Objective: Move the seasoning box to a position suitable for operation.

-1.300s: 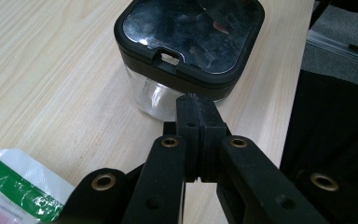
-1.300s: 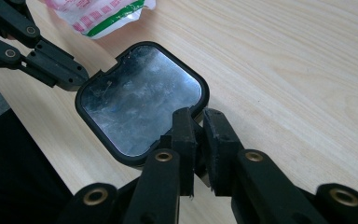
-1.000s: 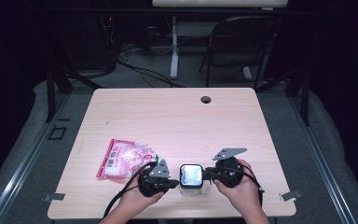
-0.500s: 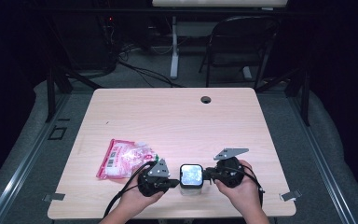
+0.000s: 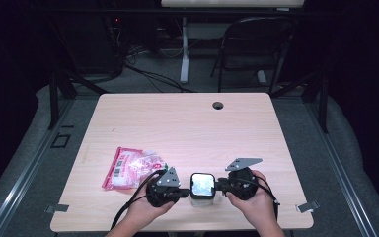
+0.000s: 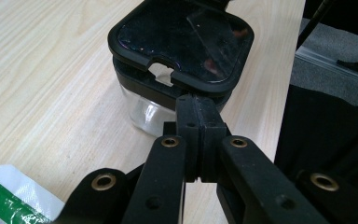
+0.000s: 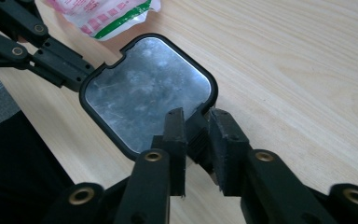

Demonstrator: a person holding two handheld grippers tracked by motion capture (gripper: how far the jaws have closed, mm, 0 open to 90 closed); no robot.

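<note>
Progress was slight: our left gripper (image 6: 200,121) was pinched on the lid's (image 6: 182,39) near tab, our right gripper (image 7: 198,126), jaws just easing apart around the opposite latch, flanked the clear container (image 5: 202,186) beside the snack packet (image 5: 133,167), lid still seated.

The surface (image 5: 187,123) is a pale, wood-grain rectangular tabletop with a small round dark hole (image 5: 218,105) near its far edge. Directly on it, near the front edge, stands a clear square container with a black-framed lid (image 5: 202,184). Well to its left lies a crinkled pink, white and green plastic packet (image 5: 131,167), flat on the wood.
</note>
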